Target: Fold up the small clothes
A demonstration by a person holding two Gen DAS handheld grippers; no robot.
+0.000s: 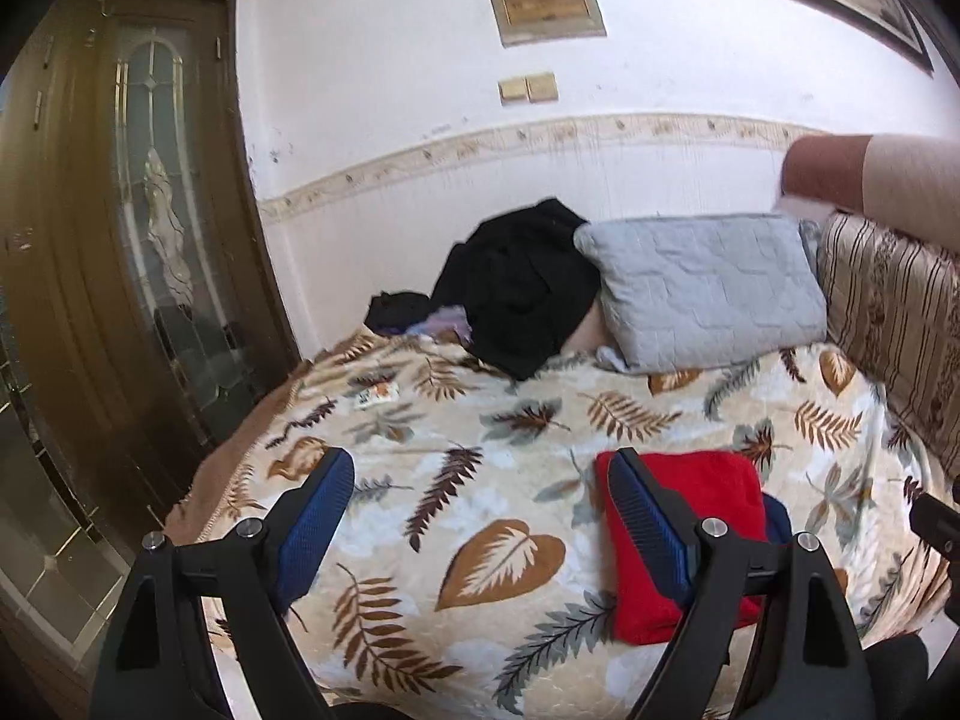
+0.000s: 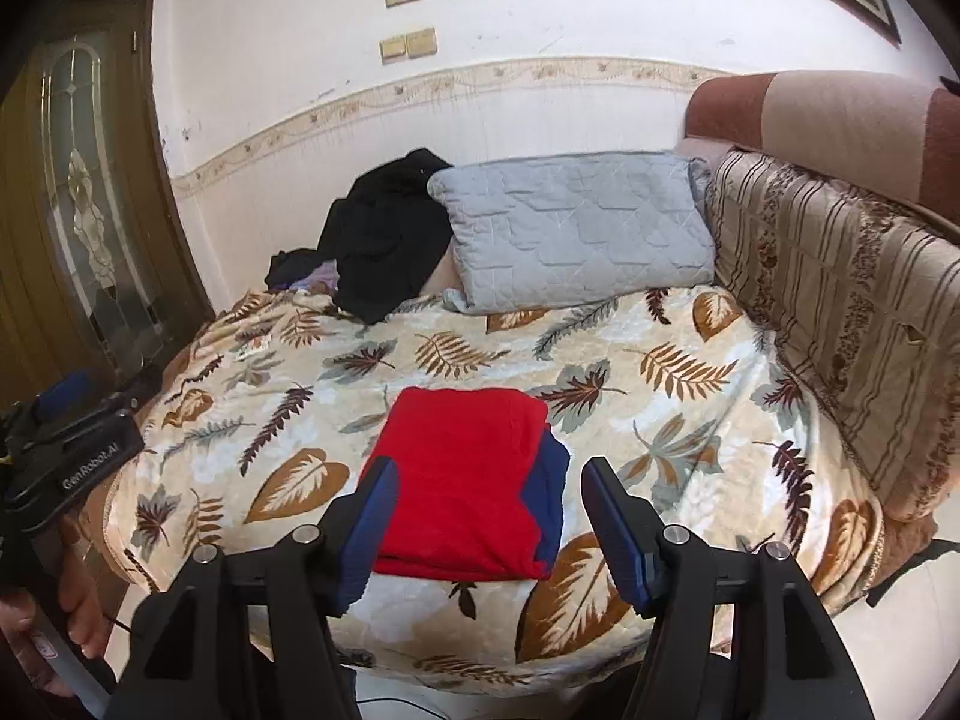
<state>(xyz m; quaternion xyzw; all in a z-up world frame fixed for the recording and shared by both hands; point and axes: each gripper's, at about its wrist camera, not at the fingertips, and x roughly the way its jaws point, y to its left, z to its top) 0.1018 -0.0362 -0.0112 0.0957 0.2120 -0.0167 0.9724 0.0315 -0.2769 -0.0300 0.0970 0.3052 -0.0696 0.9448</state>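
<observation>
Leaf-print blanket (image 2: pixel 690 372) covers the bed and serves as the work surface; a pale wall stands behind it. The red garment (image 2: pixel 462 480) lies flat on the blanket as a compact folded rectangle, with a blue layer (image 2: pixel 555 498) showing along its right edge. Beyond the red garment, against the wall, lie a grey pillow (image 2: pixel 570 234) and a heap of black clothes (image 2: pixel 384 234). A striped cushion (image 2: pixel 840 300) lies right of the red garment.

Left gripper (image 1: pixel 480 516): jaws spread, nothing between them, poised over bare blanket left of the red garment. Right gripper (image 2: pixel 489 525): jaws spread and empty, above the near edge of the red garment and clear of it.

Judgement: the red garment appears finished, and the step in hand is most likely fetching the next piece from the black heap. To do it well:
- Keep both grippers clear of the red garment so the fold stays undisturbed.
- Pinch one layer of cloth only, near a hem or corner.
- Lay the piece on bare blanket left of the red garment.
- Flatten it before the first fold.
</observation>
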